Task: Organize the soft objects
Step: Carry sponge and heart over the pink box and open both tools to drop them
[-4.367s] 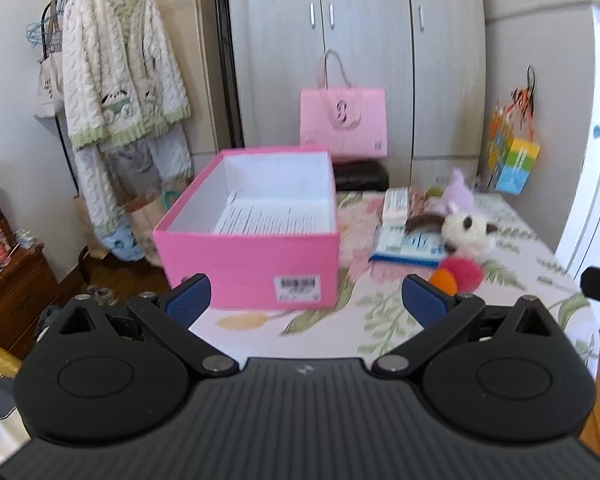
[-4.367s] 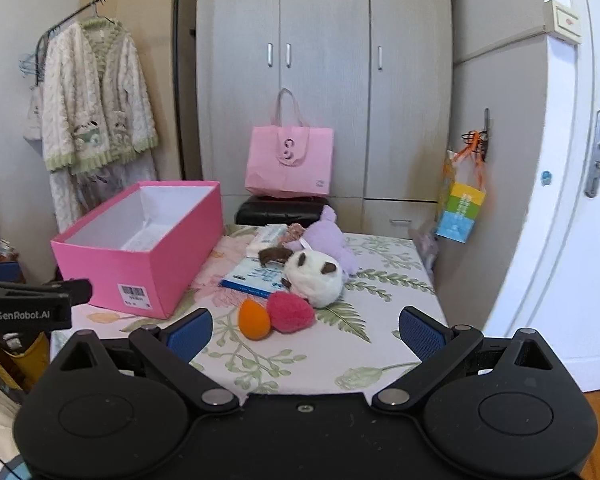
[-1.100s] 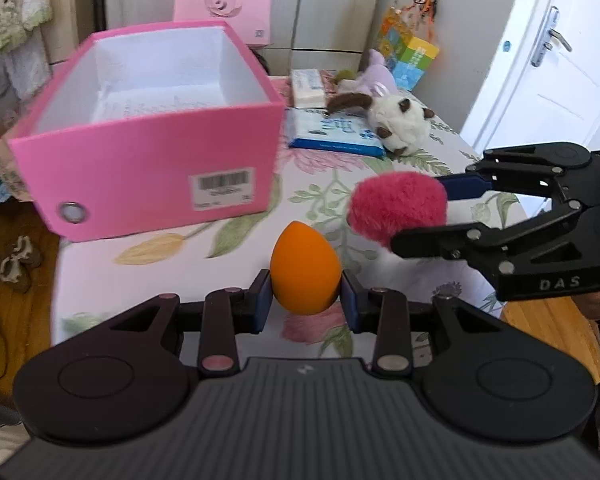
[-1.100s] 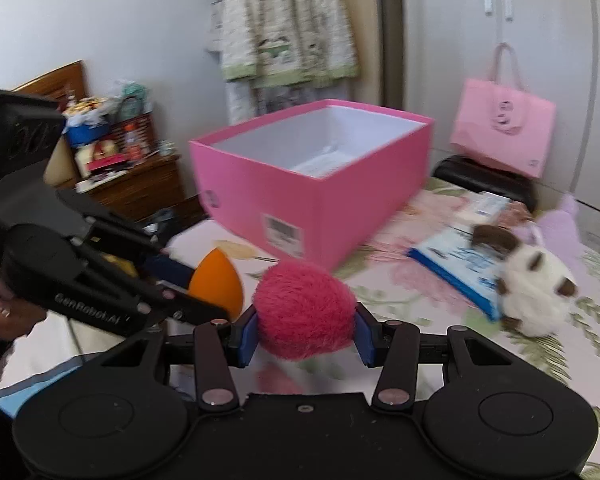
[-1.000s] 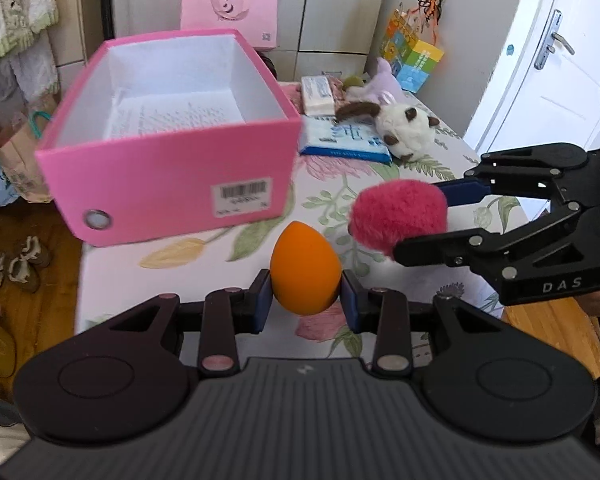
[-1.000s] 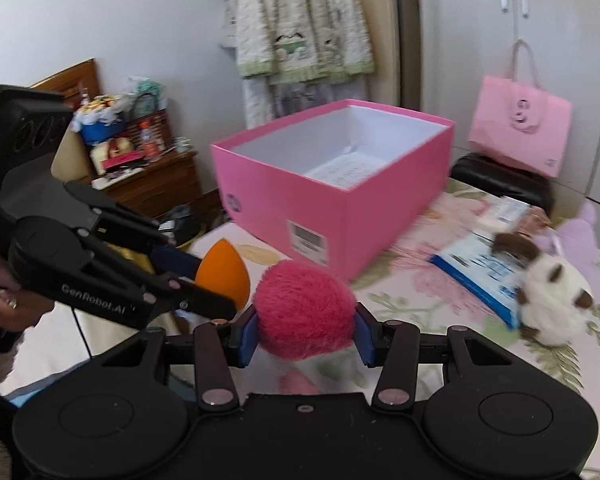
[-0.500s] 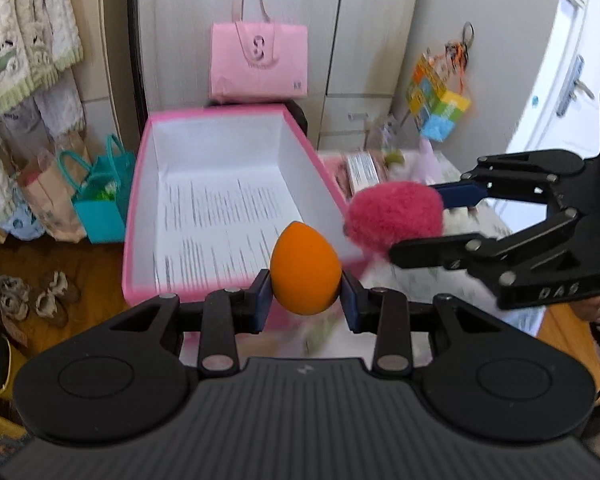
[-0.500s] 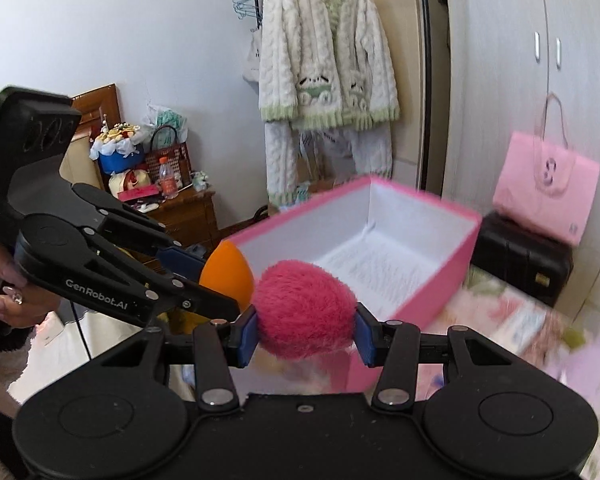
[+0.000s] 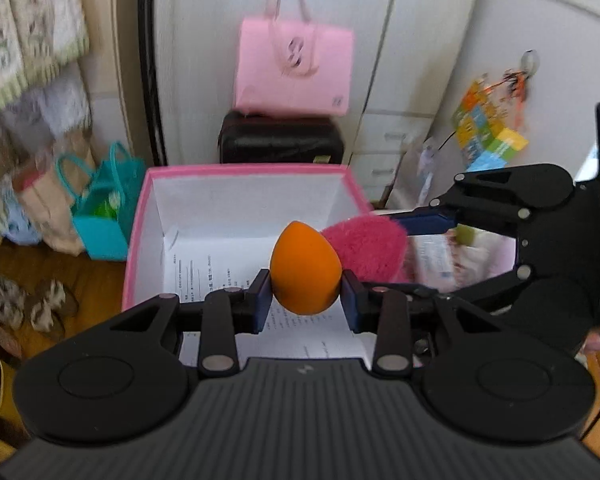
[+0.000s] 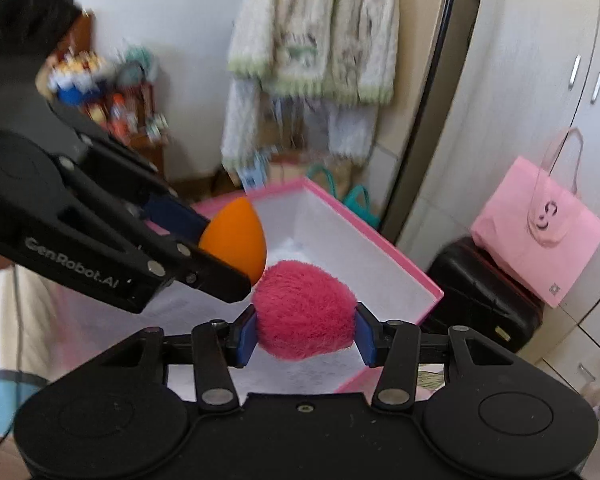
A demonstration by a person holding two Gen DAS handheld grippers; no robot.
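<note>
Orange and egg-shaped, the foam sponge [image 9: 305,268] sits clenched in our left hand-held gripper [image 9: 306,302], above the open pink cardboard box [image 9: 140,216]. Just beside it, our right hand-held gripper [image 10: 305,334] grasps the fluffy magenta pom-pom [image 10: 305,310]. We judge the release is next: lower both well inside the white-lined walls, part them slightly, then let go gently so neither bounces out.

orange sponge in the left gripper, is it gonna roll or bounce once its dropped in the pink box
The orange sponge is egg-shaped and smooth, so it would probably roll a little on the paper sheet lining the pink box. It looks light and springy, held by the left gripper without visible denting, so a small bounce seems likely. The box walls should contain it.
</note>
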